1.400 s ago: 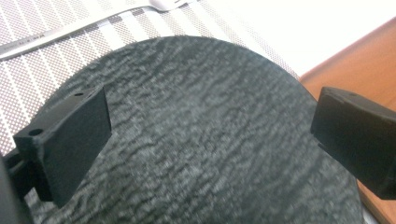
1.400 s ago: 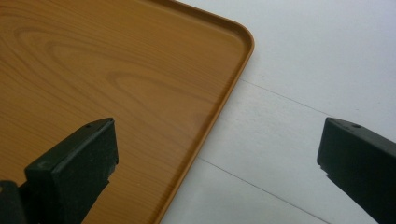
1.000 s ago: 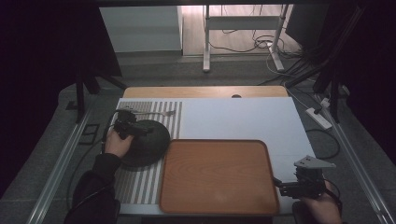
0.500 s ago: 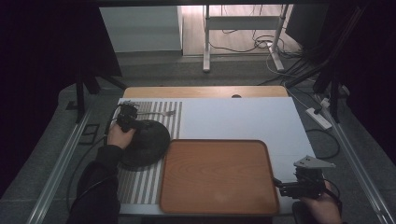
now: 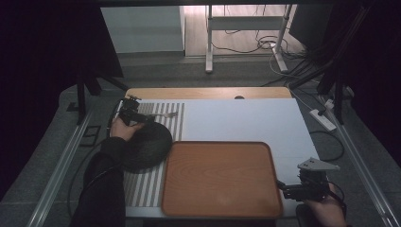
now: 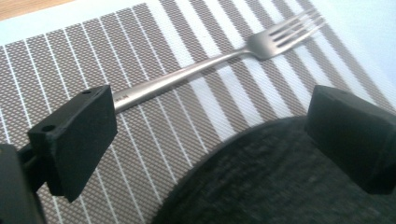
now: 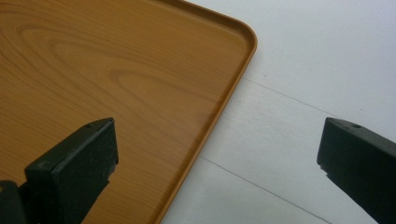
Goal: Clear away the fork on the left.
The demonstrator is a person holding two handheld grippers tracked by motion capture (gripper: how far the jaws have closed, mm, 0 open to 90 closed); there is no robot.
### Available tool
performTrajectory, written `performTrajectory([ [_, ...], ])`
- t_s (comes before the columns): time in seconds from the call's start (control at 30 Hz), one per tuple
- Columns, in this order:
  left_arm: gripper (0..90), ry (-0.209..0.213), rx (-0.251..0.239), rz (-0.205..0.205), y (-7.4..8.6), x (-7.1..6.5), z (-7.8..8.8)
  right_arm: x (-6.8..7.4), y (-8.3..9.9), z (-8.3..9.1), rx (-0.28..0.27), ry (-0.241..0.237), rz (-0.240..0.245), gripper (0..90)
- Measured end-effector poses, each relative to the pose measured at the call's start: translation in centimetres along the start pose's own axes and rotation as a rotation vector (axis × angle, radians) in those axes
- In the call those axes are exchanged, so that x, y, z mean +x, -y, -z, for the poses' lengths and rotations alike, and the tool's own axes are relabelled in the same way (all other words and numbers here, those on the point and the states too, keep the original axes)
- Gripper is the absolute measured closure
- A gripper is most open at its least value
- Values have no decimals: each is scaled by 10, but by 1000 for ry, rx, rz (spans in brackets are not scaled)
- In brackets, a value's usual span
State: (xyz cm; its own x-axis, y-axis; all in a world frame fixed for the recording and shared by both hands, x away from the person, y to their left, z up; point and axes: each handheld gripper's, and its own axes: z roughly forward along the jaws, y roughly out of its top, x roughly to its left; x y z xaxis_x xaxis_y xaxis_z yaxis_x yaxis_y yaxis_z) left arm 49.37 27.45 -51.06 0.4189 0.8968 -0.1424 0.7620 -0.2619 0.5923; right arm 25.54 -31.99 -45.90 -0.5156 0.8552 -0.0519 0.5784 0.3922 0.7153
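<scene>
Landmark: dark round plate (image 5: 144, 146), lying on the striped placemat (image 5: 142, 189) just left of the wooden tray (image 5: 222, 179); we give every place relative to it.
Change: over the last second our left gripper (image 5: 139, 117) moves from above the plate's middle to its far rim, toward the fork (image 5: 165, 115).
Fork: flat on the placemat just beyond the plate's far edge, handle toward the left, tines toward the right; it has not shifted.
Left claw: jaws wide apart and empty; in the left gripper view one jaw sits over the fork (image 6: 210, 60) handle, the other over the plate (image 6: 280, 186) rim.
Right gripper (image 5: 288, 189): well to the right of the plate, past the tray's near right corner, unmoved; jaws spread wide, gripping nothing, one above the tray (image 7: 116, 70), one above the white table cover (image 7: 303, 93).
Meaning: we judge the fork to be the target, and the reach nearly complete.
Next: we expect to lower and centre the jaws on the handle before closing.
Risk: plate rim may foul the near jaw.
</scene>
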Motion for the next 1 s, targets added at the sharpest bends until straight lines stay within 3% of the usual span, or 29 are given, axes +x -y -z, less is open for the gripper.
performTrajectory([
  [0.13,100,-21,8,6,-3,5,-2,0,0,0,1,0,1,0],
  [0.23,316,-40,12,26,-6,11,-3,0,0,0,1,0,0,0],
  [0.27,316,-43,8,37,-7,13,-4,0,0,0,2,0,-1,0],
  [0.33,425,-46,20,55,-9,17,-6,0,0,0,1,-1,-1,0],
  [0.37,580,-58,30,52,-9,18,-7,0,0,0,2,-4,-3,0],
  [0.4,636,-84,47,34,-11,19,-9,-1,0,0,1,-4,-3,0],
  [0.47,842,-99,58,26,-12,20,-10,-1,0,0,1,-5,-3,0],
  [0.5,884,-126,71,27,-14,23,-12,-1,0,0,0,-5,-3,0],
  [0.87,887,-187,96,62,-17,45,-27,-1,0,0,3,-10,-2,0],
  [1.0,887,-171,91,76,-16,47,-26,-1,0,0,4,-10,-4,0],
])
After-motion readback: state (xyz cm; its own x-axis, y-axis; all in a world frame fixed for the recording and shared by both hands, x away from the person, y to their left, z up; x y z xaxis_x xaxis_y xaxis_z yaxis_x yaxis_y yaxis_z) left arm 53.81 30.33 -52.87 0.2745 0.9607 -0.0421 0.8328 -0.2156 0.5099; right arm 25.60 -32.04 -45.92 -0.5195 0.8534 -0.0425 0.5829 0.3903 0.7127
